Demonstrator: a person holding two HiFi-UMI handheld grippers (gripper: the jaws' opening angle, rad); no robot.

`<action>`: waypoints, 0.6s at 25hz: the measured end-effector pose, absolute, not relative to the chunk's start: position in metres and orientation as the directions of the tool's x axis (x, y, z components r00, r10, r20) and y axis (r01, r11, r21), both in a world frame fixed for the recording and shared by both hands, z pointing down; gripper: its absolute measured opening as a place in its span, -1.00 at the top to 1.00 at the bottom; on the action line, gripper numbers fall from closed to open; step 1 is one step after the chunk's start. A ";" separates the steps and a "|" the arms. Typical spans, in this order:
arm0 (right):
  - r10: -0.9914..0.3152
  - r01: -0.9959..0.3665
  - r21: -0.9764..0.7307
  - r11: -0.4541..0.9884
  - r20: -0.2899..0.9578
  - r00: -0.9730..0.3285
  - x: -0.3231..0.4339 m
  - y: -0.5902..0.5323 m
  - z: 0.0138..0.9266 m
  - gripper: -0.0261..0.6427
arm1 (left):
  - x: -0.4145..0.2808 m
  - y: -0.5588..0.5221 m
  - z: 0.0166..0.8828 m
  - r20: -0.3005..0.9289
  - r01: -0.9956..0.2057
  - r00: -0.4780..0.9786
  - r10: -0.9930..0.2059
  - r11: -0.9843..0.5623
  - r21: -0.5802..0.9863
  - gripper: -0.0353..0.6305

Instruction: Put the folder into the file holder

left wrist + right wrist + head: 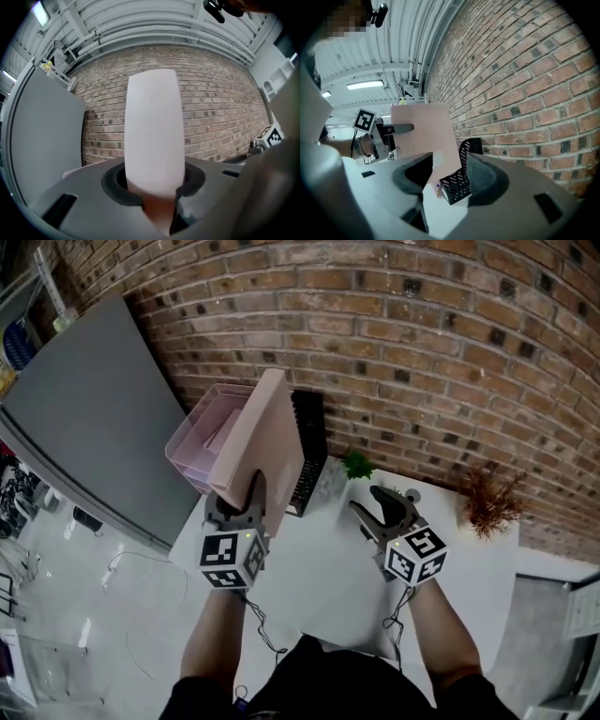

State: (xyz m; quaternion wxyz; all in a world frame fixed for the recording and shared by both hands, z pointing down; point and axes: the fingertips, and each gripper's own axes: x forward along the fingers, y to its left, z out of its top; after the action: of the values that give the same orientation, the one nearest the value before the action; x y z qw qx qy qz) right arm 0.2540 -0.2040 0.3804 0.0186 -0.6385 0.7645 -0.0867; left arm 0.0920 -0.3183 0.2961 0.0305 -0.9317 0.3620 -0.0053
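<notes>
My left gripper [241, 491] is shut on the lower edge of a pale pink folder [262, 451] and holds it upright above the table's left part. In the left gripper view the folder [153, 126] rises edge-on from between the jaws of the left gripper [154, 190]. The black mesh file holder [308, 448] stands against the brick wall, right beside the folder. My right gripper [377, 505] hovers open to the right with nothing in it. The right gripper view looks past the right gripper [446, 177] at the folder [423, 136] and the file holder [461, 182].
A translucent pink tray [200, 442] sits left of the folder at the table's corner. A small green plant [356, 465] and a reddish dried plant [487, 499] stand by the wall. A large grey panel [89, 423] leans at the left. The white table [323, 582] ends near me.
</notes>
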 end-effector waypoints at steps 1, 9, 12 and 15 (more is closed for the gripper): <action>-0.981 -0.975 -0.156 0.160 0.087 -0.175 0.253 -0.209 0.381 0.22 | 0.092 -0.327 0.296 -0.014 -0.671 0.741 -0.671 -0.740 -0.056 0.50; -0.988 -0.985 -0.151 0.085 0.117 -0.103 0.252 -0.241 0.392 0.23 | 0.102 -0.379 0.305 -0.037 -0.637 0.771 -0.636 -0.771 -0.002 0.50; -0.989 -0.986 -0.153 0.061 0.122 -0.080 0.252 -0.252 0.394 0.24 | 0.107 -0.395 0.308 -0.041 -0.623 0.781 -0.623 -0.782 0.017 0.50; -0.990 -0.987 -0.155 0.040 0.129 -0.061 0.252 -0.262 0.398 0.25 | 0.114 -0.410 0.312 -0.046 -0.609 0.791 -0.610 -0.792 0.036 0.50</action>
State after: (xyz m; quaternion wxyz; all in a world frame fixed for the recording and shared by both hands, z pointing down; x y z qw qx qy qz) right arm 0.2517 -0.2617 0.3981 0.0065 -0.6852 0.7212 -0.1012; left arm 0.1138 -0.4096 0.3123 -0.0097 -0.9462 0.3222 0.0279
